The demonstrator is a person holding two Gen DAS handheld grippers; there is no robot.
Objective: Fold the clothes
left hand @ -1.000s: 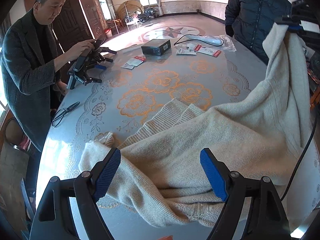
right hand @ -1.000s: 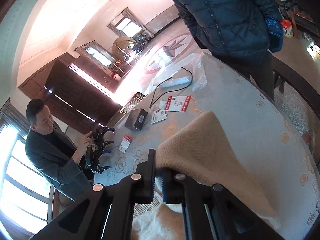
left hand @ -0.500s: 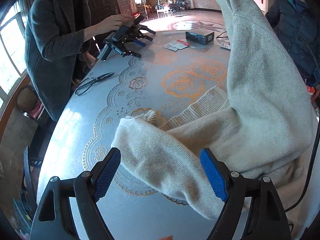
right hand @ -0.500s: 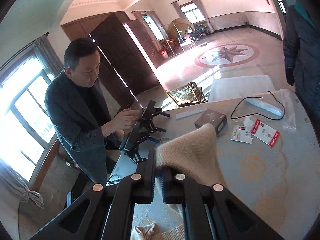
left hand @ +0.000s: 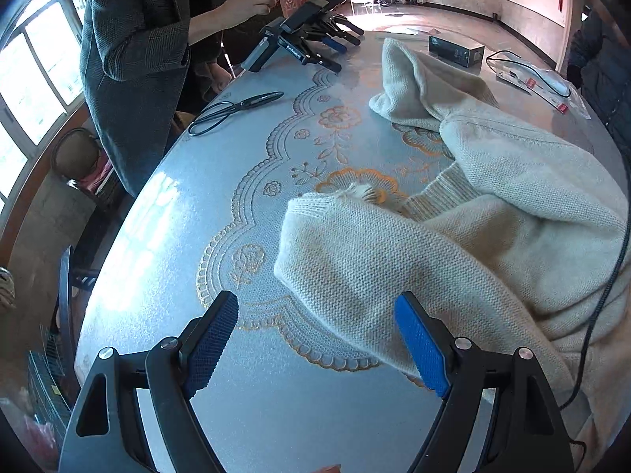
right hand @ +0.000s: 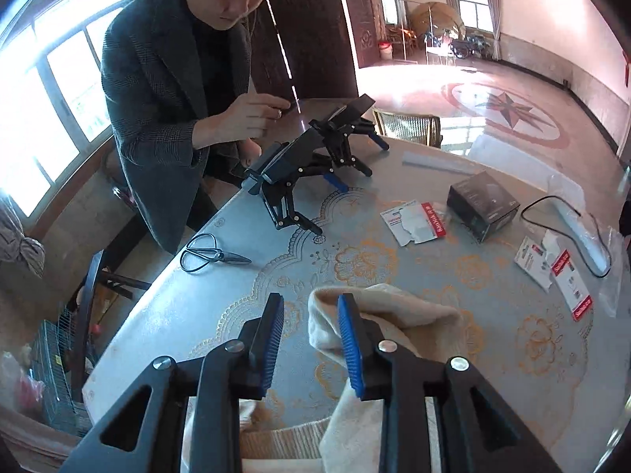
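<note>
- The cream knitted sweater point(left hand: 493, 213) lies crumpled on the round table with the pale blue, orange-flowered cloth point(left hand: 221, 205), toward its near right side.
- The right gripper point(right hand: 309, 339) has just been opening; its jaws now stand narrowly apart with nothing between them. The sleeve end point(right hand: 378, 311) it carried lies on the cloth just past the right finger, apparently touching its outer side.
- The left gripper point(left hand: 315, 345) hangs with its jaws wide and empty. The other sleeve's cuff point(left hand: 315, 236) lies just ahead of the gap, and that sleeve runs back under the right-hand finger.
- Step in hand, as judged: laying the sleeves out flat before folding.
- To do it well: lift the right gripper straight clear so the pad does not drag the knit.
- Then close the left jaws on the cuff edge only, taking one layer, and draw it outward until the sleeve lies smooth.
- Keep clear of the black-handled scissors point(right hand: 213, 254) near the far-left table edge.
</note>
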